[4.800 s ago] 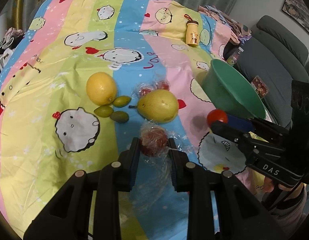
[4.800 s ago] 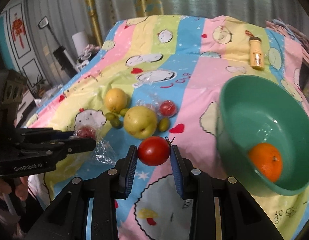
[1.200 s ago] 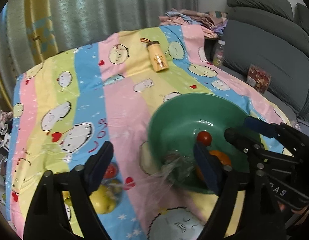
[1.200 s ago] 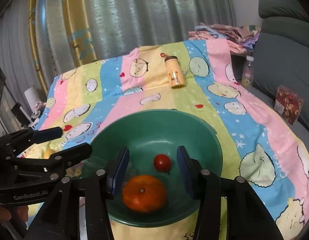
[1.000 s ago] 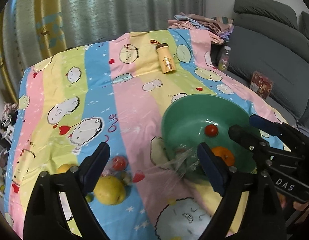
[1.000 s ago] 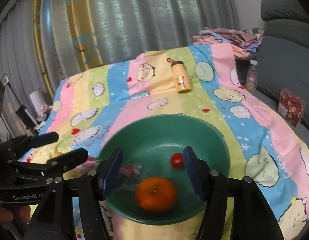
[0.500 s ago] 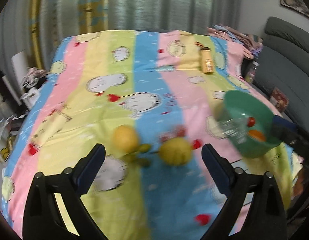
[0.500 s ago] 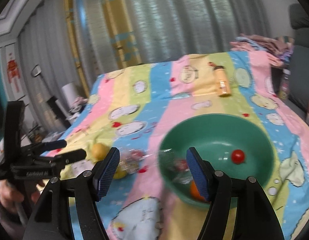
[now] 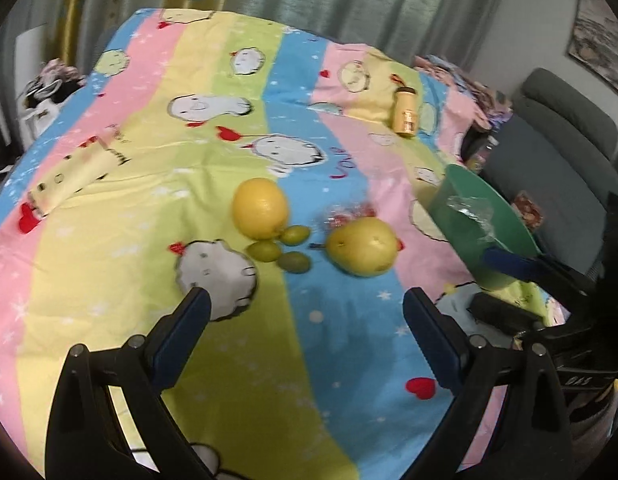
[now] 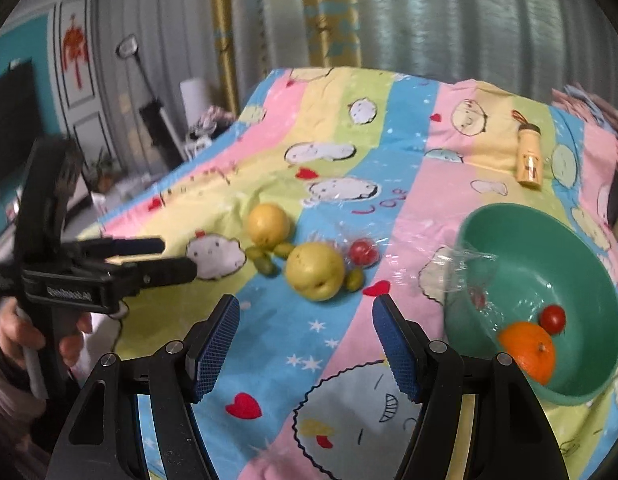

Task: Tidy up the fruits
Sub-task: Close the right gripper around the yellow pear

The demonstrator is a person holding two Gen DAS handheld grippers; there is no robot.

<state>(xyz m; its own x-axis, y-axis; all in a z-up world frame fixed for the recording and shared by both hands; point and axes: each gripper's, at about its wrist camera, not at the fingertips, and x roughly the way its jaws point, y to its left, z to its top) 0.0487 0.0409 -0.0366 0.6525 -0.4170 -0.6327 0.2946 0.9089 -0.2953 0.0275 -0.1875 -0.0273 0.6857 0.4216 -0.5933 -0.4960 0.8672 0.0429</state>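
My left gripper (image 9: 307, 320) is open and empty above the striped cartoon sheet, just short of the loose fruit. Ahead of it lie a yellow citrus (image 9: 261, 214), three small green fruits (image 9: 295, 261), a yellow pear (image 9: 363, 246) and a plastic-wrapped red fruit (image 9: 345, 214). My right gripper (image 10: 305, 332) is also open and empty, in front of the pear (image 10: 315, 270). To its right, the green bowl (image 10: 529, 216) holds an orange (image 10: 527, 350), a small tomato (image 10: 553, 318) and a wrapped red fruit (image 10: 477, 296) under crinkled plastic. The left gripper (image 10: 177, 258) shows at the left of the right wrist view.
A yellow bottle (image 9: 406, 116) lies at the far side of the sheet. A grey sofa (image 9: 557, 168) stands right of the bowl (image 9: 481, 216). The right gripper (image 9: 485, 284) reaches in from the right edge. Curtains hang behind, and the sheet drops off at the left.
Both grippers have swung left, away from the bowl and towards the loose fruit. The wrapped red fruit and the tomato they held earlier now lie in the bowl.
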